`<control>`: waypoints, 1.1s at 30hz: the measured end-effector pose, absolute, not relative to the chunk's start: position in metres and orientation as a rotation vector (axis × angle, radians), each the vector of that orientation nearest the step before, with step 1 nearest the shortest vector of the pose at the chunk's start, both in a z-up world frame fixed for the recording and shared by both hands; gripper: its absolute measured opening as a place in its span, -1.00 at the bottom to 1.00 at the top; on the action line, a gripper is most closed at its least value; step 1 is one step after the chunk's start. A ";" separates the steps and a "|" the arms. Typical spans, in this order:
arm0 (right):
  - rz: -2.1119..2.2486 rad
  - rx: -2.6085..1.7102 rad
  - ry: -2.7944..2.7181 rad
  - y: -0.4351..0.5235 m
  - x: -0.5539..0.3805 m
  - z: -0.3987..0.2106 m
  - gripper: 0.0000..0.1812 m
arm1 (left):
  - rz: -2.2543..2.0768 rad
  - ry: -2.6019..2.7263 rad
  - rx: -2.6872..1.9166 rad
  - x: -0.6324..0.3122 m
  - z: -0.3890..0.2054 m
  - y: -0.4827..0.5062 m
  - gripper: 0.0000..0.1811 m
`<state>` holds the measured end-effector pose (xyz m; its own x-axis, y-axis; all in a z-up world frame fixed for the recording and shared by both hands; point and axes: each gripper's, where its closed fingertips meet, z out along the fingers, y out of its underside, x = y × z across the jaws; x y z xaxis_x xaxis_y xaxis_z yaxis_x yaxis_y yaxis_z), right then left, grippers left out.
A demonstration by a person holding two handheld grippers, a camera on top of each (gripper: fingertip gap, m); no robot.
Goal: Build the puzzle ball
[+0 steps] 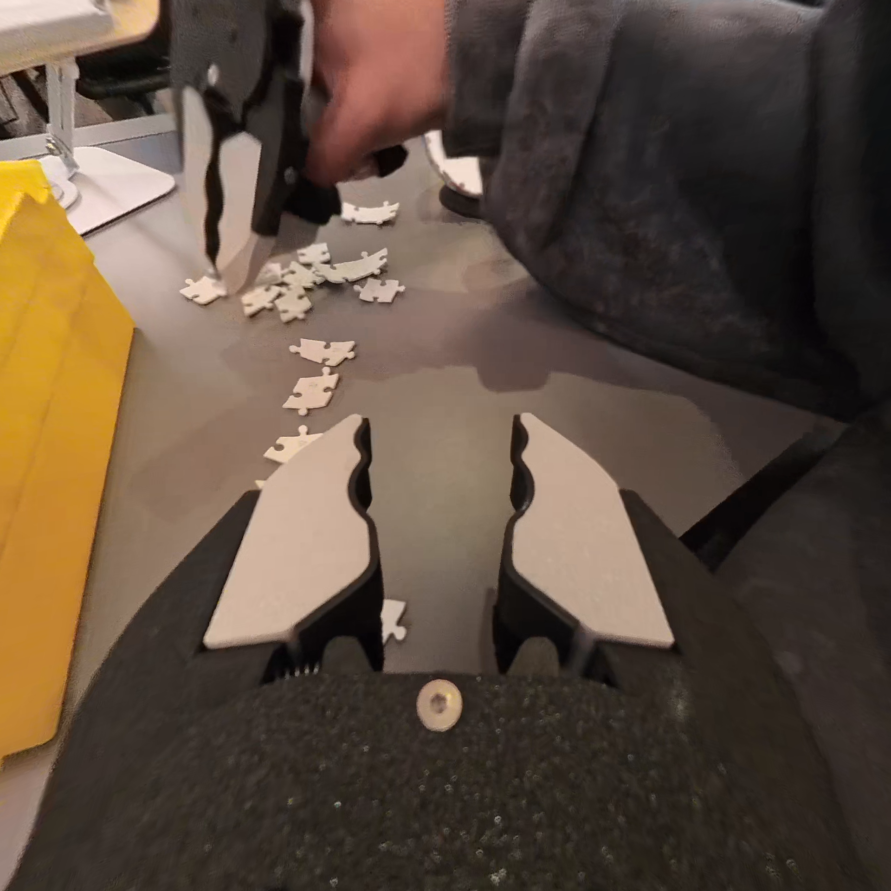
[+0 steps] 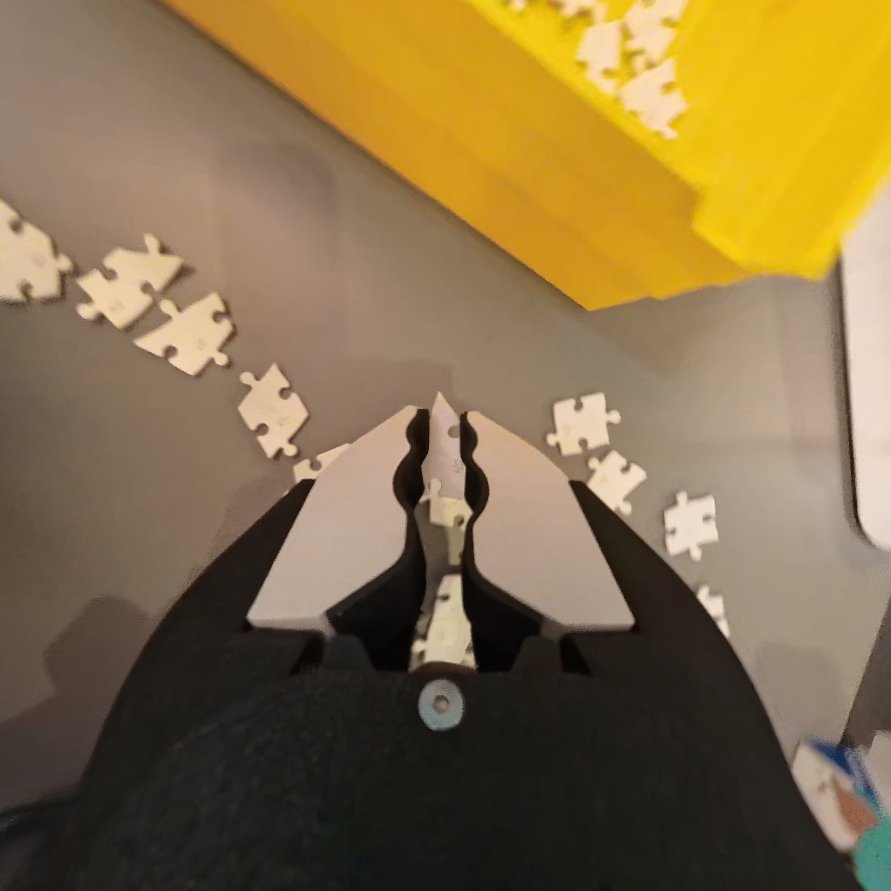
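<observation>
Over grey table (image 1: 434, 337), right tool (image 2: 444, 419) tip-down, pinching puzzle piece (image 2: 441, 434), left tool (image 1: 441, 429) level, wide.

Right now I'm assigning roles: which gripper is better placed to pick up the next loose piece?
Probably left. The left gripper is open and empty over the grey table, while the right gripper is closed on a puzzle piece.

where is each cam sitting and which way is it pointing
Left wrist view: on the left gripper, low, looking along the grey table past a row of puzzle pieces toward the right gripper, a hand and sleeve.
Right wrist view: on the right gripper, facing steeply down at the pieces, nearly closed around one piece.
Shared: table, pieces, yellow bin.
</observation>
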<state>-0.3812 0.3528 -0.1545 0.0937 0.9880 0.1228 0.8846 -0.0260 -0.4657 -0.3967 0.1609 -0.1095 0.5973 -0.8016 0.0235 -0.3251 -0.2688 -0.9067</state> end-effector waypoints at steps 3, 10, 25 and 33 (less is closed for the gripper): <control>0.360 -2.189 -1.559 0.348 -0.360 -0.145 -0.87 | -0.580 0.878 -1.851 -0.404 -0.108 0.165 -0.40; 0.370 -2.489 -1.230 0.331 -0.335 -0.180 -0.87 | -0.506 0.773 -1.863 -0.427 -0.102 0.180 -0.38; 0.490 -2.602 -0.894 0.321 -0.340 -0.188 -0.81 | -0.500 0.761 -1.888 -0.431 -0.105 0.179 -0.37; 0.304 -2.356 -0.923 0.324 -0.294 -0.139 -0.84 | -0.510 0.758 -1.892 -0.431 -0.106 0.178 -0.37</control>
